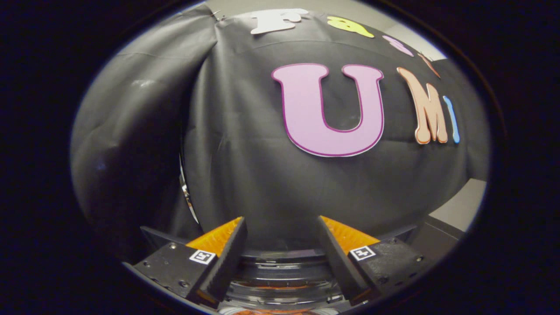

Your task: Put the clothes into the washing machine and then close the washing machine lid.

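My gripper (281, 218) is open, its two fingers spread wide with nothing held between them. Low between the fingers I see part of the washing machine (280, 256), a dark curved rim with a clear, ringed part (280, 280) under it. Something orange (273, 287) shows through the clear part, too little of it to tell what it is. The machine sits close under the gripper. I cannot tell whether its lid is up or down.
The black cloth wall (245, 166) of the booth hangs close ahead, beyond the fingers. A thin shiny metal strip (186, 192) runs down a fold in the cloth on the left. A pale grey surface (461, 210) with a dark edge lies to the right.
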Demonstrator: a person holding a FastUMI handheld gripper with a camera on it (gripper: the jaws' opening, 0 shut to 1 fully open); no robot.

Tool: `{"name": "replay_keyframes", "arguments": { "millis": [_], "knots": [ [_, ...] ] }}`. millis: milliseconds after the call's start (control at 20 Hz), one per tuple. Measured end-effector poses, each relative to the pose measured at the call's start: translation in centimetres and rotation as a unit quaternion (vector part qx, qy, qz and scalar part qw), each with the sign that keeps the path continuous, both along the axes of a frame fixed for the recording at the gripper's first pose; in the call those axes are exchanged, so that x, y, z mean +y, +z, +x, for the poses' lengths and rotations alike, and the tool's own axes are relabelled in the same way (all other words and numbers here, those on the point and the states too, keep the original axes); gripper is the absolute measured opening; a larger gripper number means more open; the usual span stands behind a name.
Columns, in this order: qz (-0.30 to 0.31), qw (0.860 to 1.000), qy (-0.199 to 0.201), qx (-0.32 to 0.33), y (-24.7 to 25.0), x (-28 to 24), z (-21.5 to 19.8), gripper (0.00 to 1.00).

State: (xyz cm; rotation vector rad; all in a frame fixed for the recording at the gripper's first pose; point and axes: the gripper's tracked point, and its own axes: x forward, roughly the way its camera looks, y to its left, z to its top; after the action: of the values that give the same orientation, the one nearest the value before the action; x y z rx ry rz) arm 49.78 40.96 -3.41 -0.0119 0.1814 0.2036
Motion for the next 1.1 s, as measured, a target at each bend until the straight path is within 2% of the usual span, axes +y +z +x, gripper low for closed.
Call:
{"name": "replay_keyframes", "arguments": {
  "millis": [1100],
  "knots": [
    [0.008, 1.0, 0.012, -0.015, 0.69, 0.17, -0.86, 0.96]
  ]
}}
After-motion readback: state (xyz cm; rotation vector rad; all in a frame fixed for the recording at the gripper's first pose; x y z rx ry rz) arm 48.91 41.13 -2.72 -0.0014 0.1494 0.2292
